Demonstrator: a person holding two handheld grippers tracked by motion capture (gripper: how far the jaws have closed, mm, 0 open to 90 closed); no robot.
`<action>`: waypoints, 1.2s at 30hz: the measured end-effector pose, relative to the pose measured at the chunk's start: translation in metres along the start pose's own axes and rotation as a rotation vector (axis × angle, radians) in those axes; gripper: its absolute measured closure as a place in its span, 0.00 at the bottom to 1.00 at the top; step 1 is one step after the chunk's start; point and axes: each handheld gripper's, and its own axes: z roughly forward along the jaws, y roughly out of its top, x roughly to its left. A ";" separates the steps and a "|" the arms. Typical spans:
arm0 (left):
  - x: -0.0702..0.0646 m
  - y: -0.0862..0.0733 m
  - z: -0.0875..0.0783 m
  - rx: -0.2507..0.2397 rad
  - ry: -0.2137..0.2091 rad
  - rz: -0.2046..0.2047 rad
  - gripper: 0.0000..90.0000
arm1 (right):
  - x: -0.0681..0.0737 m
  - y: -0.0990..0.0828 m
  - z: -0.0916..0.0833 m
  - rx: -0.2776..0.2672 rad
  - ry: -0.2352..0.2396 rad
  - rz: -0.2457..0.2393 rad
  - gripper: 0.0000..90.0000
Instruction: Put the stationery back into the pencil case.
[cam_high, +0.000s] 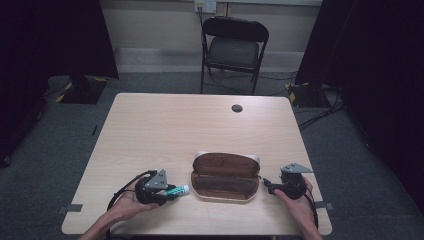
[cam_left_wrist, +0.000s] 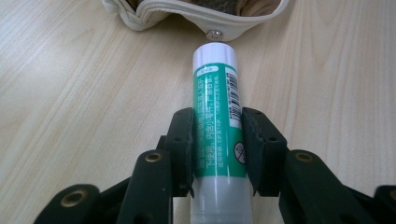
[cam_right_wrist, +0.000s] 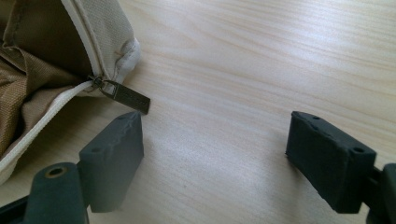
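Beside the open pouch (cam_high: 225, 176), the left gripper (cam_left_wrist: 217, 148) pinches a glue stick (cam_left_wrist: 218, 126); its smooth barrel might slip out. Right gripper (cam_right_wrist: 236, 151) waits spread by the zipper pull (cam_right_wrist: 125, 96).

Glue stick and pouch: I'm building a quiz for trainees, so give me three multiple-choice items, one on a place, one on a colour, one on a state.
1. Where is the glue stick?
A. in the pouch
B. in the left gripper
C. on the chair

2. Its label is:
A. green
B. red
C. yellow

3. The pouch lies:
A. zipped shut
B. open
C. folded

B: the left gripper clamps it, short of the pouch.
A: green label, white cap.
B: the brown lining shows; the right gripper is open beside the zipper pull.
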 end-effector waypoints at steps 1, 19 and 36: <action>0.000 0.000 0.000 -0.002 -0.001 -0.010 0.73 | 0.000 0.000 0.000 0.001 0.000 0.001 0.20; 0.010 -0.008 -0.019 -0.073 -0.001 -0.151 0.73 | 0.000 0.000 0.000 0.000 -0.001 0.001 0.20; 0.012 0.005 -0.031 -0.184 0.015 -0.192 0.73 | 0.000 0.000 0.000 0.000 -0.002 0.003 0.20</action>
